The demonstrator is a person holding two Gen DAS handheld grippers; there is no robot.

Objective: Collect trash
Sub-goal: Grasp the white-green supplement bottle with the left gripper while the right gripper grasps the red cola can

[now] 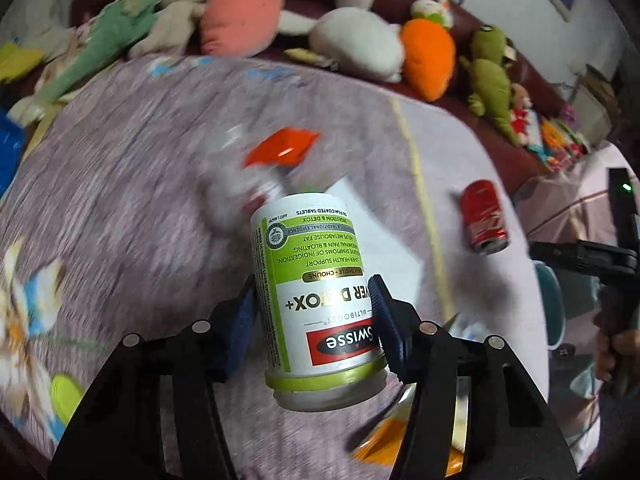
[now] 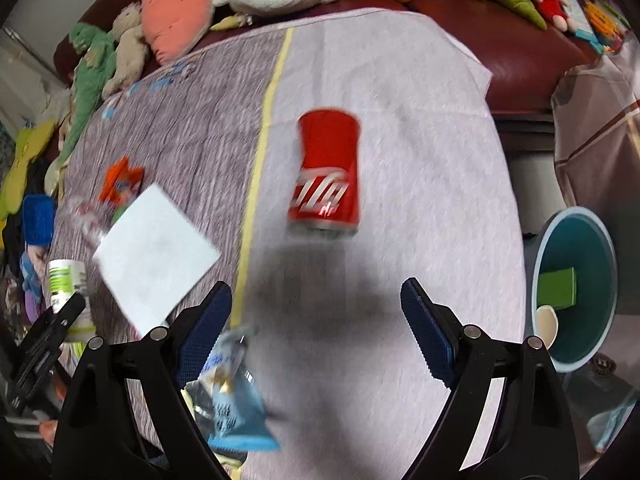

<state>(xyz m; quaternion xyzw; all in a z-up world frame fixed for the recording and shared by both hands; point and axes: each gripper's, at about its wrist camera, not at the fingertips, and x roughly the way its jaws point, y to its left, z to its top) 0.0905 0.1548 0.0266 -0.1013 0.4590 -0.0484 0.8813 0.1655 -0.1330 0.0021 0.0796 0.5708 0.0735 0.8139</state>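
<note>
The left gripper (image 1: 314,312) has a Swisse supplement bottle (image 1: 316,280) clamped between its blue pads (image 1: 384,320) at lower centre of the left wrist view. The bottle hangs upside down there, its label text inverted and its neck toward the bottom of the frame, clear of the bedspread (image 1: 140,184) below it. The gripper tilts steeply down over the blurred cloth.

Just past the bottle, at mid-frame, lie an orange wrapper (image 1: 284,148) and a crushed clear bottle (image 1: 240,192), too smeared to read. A red cola can (image 1: 482,216) lies on its side at right centre on the pale part of the cover.

In the right wrist view the right gripper (image 2: 316,328) points down at the bed with its jaws spread wide and nothing between them; its shadow falls on the pale cloth just below the cola can, which sits at centre frame, apart from the pads. A light blue snack packet (image 2: 232,392) lies by the left-hand finger at the bottom, and a white sheet of paper (image 2: 156,256) lies at left centre.

A teal waste bin (image 2: 600,240) stands at the right edge, beside the bed, with a green box (image 2: 558,290) inside. Plush toys, including an orange carrot (image 1: 428,56), line the dark red sofa back (image 2: 520,60) along the top.
</note>
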